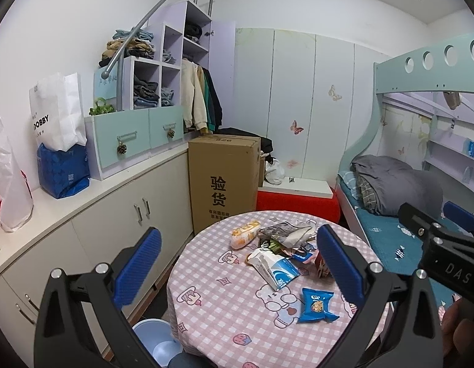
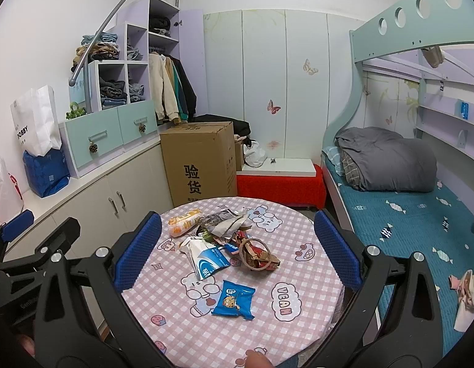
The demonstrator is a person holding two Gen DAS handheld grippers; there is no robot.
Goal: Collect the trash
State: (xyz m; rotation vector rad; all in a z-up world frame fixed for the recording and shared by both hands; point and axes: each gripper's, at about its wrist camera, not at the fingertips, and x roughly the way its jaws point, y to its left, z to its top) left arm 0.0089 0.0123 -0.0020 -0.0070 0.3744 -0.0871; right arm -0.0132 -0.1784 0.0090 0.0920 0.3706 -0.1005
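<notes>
Trash lies on a round table with a pink checked cloth (image 1: 224, 316) (image 2: 307, 279). Nearest is a blue cookie packet (image 1: 316, 305) (image 2: 234, 299). Behind it sit a white and blue carton (image 1: 275, 268) (image 2: 206, 259), a brown crumpled wrapper (image 2: 256, 253), crumpled newspaper (image 1: 286, 231) (image 2: 226, 220) and an orange snack bag (image 1: 244, 234) (image 2: 183, 222). My left gripper (image 1: 237, 263) hangs open above the table's near side, holding nothing. My right gripper (image 2: 237, 251) is open too, over the trash pile, empty. A light blue bin (image 1: 158, 342) stands on the floor left of the table.
White cabinets (image 1: 114, 211) run along the left wall, with bags on top (image 1: 60, 141). A tall cardboard box (image 1: 223, 178) (image 2: 201, 161) and a red bench (image 1: 298, 199) stand behind the table. A bunk bed (image 2: 405, 214) fills the right side. A fingertip (image 2: 256, 358) shows at the table's front edge.
</notes>
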